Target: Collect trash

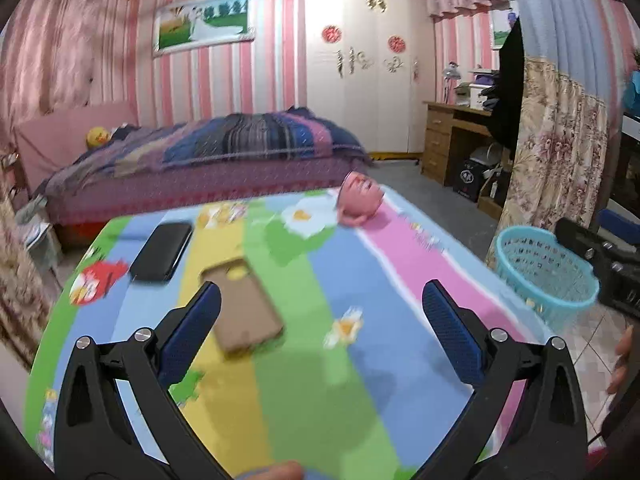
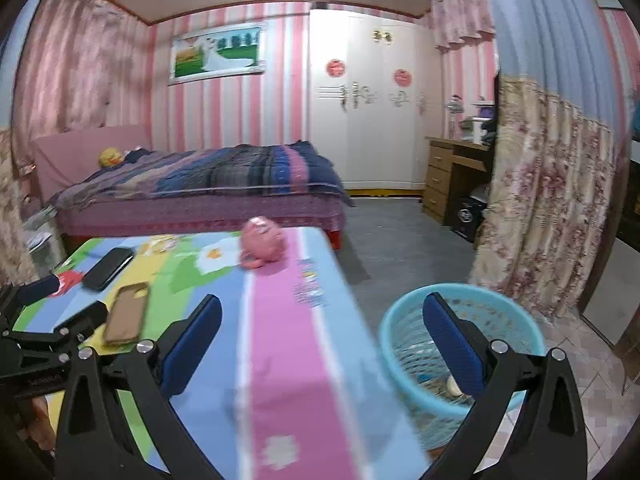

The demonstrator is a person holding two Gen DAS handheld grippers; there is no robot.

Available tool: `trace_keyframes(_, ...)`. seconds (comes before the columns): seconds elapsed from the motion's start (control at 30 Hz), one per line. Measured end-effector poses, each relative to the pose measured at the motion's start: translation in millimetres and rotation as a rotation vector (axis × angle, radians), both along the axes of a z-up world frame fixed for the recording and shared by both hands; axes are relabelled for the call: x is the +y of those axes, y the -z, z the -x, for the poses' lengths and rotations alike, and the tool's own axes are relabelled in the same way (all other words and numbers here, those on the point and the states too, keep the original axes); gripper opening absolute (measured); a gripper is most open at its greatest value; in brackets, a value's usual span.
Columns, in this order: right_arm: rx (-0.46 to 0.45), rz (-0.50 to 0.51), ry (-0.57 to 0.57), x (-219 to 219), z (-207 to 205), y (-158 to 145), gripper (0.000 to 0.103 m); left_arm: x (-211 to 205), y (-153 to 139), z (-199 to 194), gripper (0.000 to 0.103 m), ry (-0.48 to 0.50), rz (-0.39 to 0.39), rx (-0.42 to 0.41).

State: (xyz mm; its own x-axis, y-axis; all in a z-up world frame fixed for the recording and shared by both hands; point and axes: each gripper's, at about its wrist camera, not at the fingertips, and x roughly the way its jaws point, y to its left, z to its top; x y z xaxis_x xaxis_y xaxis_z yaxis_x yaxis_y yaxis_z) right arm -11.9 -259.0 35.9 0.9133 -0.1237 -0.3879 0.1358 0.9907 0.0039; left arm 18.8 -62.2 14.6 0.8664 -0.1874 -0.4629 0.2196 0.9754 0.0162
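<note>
The round turquoise plastic mesh wastebasket [image 2: 460,364] stands on the tiled floor just beside the table's right edge, directly under the right finger of the right tongs [image 2: 322,320]; pale scraps lie in its bottom, too blurred to identify. These right tongs have their blue-padded fingers [image 2: 452,344] spread wide with nothing between them, the left finger over the striped cloth and the right one over the basket's mouth. The left tongs [image 1: 322,308] are likewise spread wide and empty, hanging above the table covered in a multicoloured striped cartoon cloth [image 1: 344,280]. Just ahead of their left finger, partly behind its tip, lies a flat tan rectangular phone case [image 1: 244,304]; farther ahead and to the left rests a black rectangular phone [image 1: 162,252]. Well ahead, near the table's far edge, sits a pink round piggy bank [image 1: 360,200]. From the left tongs, the basket appears off to the right, beyond the table, with the other black tool [image 1: 612,264] near it. Behind the table stands a bed with a purple and blue striped blanket [image 1: 224,148].
</note>
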Motion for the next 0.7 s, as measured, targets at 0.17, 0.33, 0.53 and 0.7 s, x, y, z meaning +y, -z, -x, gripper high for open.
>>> trace_keyframes(0.17, 0.006, 0.039, -0.055, 41.3, 15.8, 15.3, 0.098, 25.8, 9.8, 28.0, 0.097, -0.081, -0.037, -0.016)
trace_keyframes(0.33, 0.014, 0.028, -0.094, 59.8, 28.8, 19.8, 0.098, 42.6, 22.9, 40.0, 0.097, -0.104, -0.033, 0.031)
trace_keyframes(0.53, 0.006, 0.050, -0.110, 72.0, 41.0, 22.1, 0.098, 49.9, 20.0, 46.7, 0.097, -0.142, -0.021, 0.002)
trace_keyframes(0.7, -0.008, 0.056, -0.104, 69.4, 38.1, 19.9, 0.098, 48.6, 19.9, 46.9, 0.097, -0.145, -0.032, -0.011)
